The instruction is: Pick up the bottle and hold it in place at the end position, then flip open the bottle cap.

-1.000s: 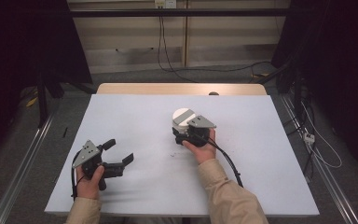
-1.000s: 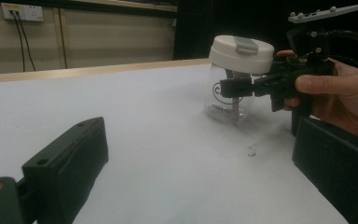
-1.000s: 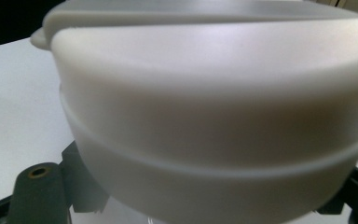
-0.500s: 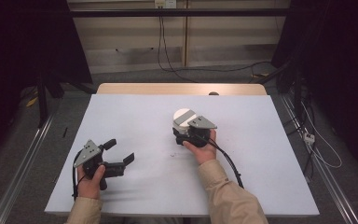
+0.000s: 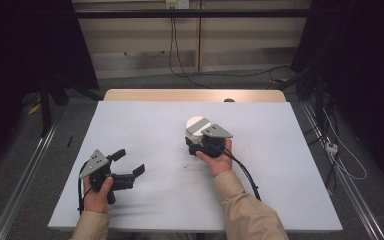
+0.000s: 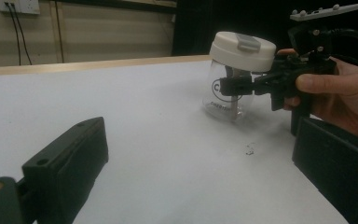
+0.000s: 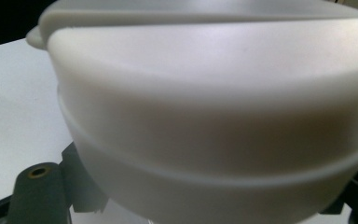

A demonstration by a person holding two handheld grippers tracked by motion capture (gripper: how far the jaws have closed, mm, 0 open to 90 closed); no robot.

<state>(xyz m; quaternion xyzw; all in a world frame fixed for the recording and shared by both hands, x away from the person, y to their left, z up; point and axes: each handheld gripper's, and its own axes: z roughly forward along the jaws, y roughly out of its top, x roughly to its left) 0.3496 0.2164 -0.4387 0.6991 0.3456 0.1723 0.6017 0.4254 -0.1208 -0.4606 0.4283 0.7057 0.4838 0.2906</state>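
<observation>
A clear jar with a white lid is at the middle of the white table. My right gripper is shut on the jar just under the lid, one jaw on each side of the neck. In the left gripper view the right gripper reaches in from the right, and the jar leans a little. The lid looms close in the right gripper view, above my right gripper. My left gripper rests at the near left of the table, open, nothing between its jaws.
A few dark specks lie on the table in front of the jar. The wooden far edge of the table shows beyond the white sheet. Cables run over the floor at the right.
</observation>
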